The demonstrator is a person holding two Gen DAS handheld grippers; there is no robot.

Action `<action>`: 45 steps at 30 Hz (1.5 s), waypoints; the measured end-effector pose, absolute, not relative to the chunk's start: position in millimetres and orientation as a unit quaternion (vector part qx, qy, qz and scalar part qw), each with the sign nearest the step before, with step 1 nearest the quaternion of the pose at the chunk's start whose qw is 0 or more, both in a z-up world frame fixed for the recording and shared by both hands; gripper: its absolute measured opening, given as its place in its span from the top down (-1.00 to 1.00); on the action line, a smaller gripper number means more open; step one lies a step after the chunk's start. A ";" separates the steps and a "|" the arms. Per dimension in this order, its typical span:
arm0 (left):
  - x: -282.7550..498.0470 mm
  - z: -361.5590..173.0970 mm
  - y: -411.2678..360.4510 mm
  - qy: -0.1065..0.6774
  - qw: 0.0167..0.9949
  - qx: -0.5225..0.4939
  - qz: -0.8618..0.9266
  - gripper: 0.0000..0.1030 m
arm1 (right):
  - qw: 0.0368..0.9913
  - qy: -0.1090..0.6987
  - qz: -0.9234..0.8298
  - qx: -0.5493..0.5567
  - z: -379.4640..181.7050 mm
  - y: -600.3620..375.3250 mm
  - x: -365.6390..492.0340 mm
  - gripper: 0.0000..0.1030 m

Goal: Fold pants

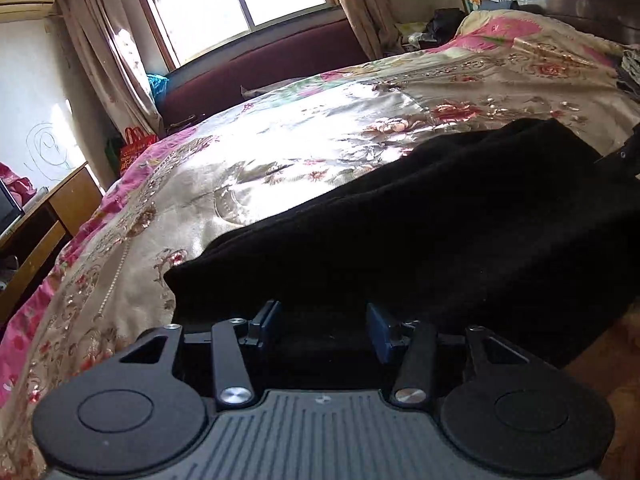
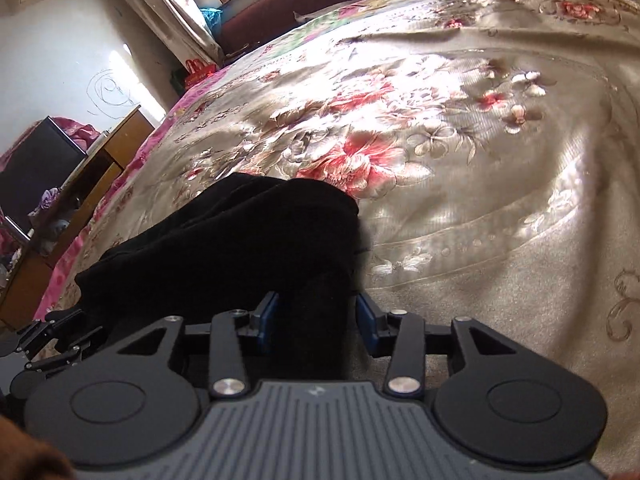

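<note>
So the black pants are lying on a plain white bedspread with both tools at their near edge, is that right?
Not quite. The bedspread is floral, beige with red and pink flowers, as the right wrist view shows. The black pants do lie on it, with the left tool and right tool at their near edge.

A bed (image 1: 304, 152) with a floral cover carries black pants (image 1: 420, 232) bunched along its near edge.

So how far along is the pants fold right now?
Done: the black pants lie bundled in layers on the floral bedspread, so at least one fold looks made. In hand: nothing; the left gripper and right gripper both stand open at the cloth. Left: squaring up the edges, perhaps a final fold.
</note>
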State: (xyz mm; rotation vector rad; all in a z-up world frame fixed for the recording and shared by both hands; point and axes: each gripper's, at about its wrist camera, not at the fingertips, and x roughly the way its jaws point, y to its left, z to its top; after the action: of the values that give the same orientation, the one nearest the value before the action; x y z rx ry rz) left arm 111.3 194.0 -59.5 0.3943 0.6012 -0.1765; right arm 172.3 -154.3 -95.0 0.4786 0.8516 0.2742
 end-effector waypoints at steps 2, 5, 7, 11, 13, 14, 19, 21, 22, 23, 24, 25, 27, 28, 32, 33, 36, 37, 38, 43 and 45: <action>114.7 -52.4 193.0 0.290 0.933 0.194 -0.089 -0.20 | 0.847 0.416 0.156 0.291 -105.7 -169.4 175.3 0.11; 123.4 -52.3 185.2 0.290 0.931 0.202 -0.094 -0.20 | 0.820 0.424 0.205 0.326 -118.4 -176.0 181.2 0.11; 130.1 -56.6 179.6 0.294 0.927 0.211 -0.096 -0.20 | 0.804 0.423 0.223 0.354 -128.2 -178.4 189.6 0.11; 136.7 -59.6 172.3 0.295 0.925 0.218 -0.102 -0.20 | 0.780 0.427 0.258 0.377 -130.7 -173.4 203.4 0.07; 138.7 -58.4 171.5 0.295 0.924 0.220 -0.105 -0.20 | 0.775 0.425 0.283 0.372 -128.8 -175.5 200.0 0.07; 139.7 -58.0 171.4 0.296 0.923 0.221 -0.108 -0.20 | 0.769 0.426 0.290 0.379 -131.5 -177.8 200.6 0.07; 148.8 -60.0 166.2 0.299 0.920 0.230 -0.109 -0.20 | 0.769 0.416 0.276 0.399 -145.1 -158.1 219.0 0.12; 154.2 -63.2 162.8 0.302 0.918 0.235 -0.103 -0.19 | 0.775 0.418 0.255 0.399 -143.9 -149.2 220.9 0.45; 157.7 -65.9 160.9 0.307 0.916 0.239 -0.102 -0.19 | 0.766 0.422 0.247 0.417 -144.2 -152.8 221.2 0.50; 159.8 -67.0 159.5 0.313 0.914 0.239 -0.103 -0.18 | 0.756 0.418 0.247 0.438 -144.4 -158.9 218.8 0.61; 160.7 -66.8 157.1 0.317 0.912 0.239 -0.104 -0.15 | 0.748 0.410 0.250 0.458 -143.0 -167.4 213.9 0.66; 159.9 -65.6 154.1 0.318 0.910 0.241 -0.108 -0.14 | 0.746 0.404 0.252 0.466 -139.9 -175.7 207.4 0.67; 155.7 -62.5 143.4 0.320 0.907 0.245 -0.123 -0.12 | 0.755 0.402 0.251 0.453 -130.0 -188.9 192.7 0.69; 152.0 -61.3 134.2 0.320 0.904 0.248 -0.138 -0.09 | 0.760 0.405 0.248 0.443 -126.0 -197.5 185.4 0.69; 132.7 -56.6 87.4 0.299 0.895 0.258 -0.207 -0.09 | 0.778 0.418 0.199 0.425 -115.2 -245.9 148.7 0.70; 128.1 -55.7 74.2 0.294 0.893 0.252 -0.231 -0.11 | 0.783 0.418 0.183 0.422 -114.0 -259.8 140.8 0.69; 116.6 -60.4 33.4 0.265 0.882 0.271 -0.279 -0.18 | 0.791 0.424 0.117 0.425 -111.7 -299.9 123.0 0.62; 114.2 -61.1 22.2 0.257 0.879 0.280 -0.286 -0.18 | 0.807 0.420 0.099 0.404 -103.8 -306.2 116.0 0.62; 112.5 -59.1 13.2 0.253 0.876 0.288 -0.292 -0.18 | 0.821 0.414 0.087 0.383 -95.9 -309.2 109.7 0.60; 101.7 -34.3 2.0 0.234 0.876 0.296 -0.301 -0.18 | 0.877 0.396 0.031 0.270 -66.7 -300.6 94.9 0.42; 98.9 -28.5 3.7 0.239 0.873 0.299 -0.304 -0.23 | 0.877 0.402 0.021 0.262 -68.2 -299.3 91.7 0.38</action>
State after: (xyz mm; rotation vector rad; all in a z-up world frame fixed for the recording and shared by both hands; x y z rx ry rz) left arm 98.9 3.7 -28.5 0.6242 0.4991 -0.6352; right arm 91.7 -299.3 -68.2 0.5464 0.8375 0.0440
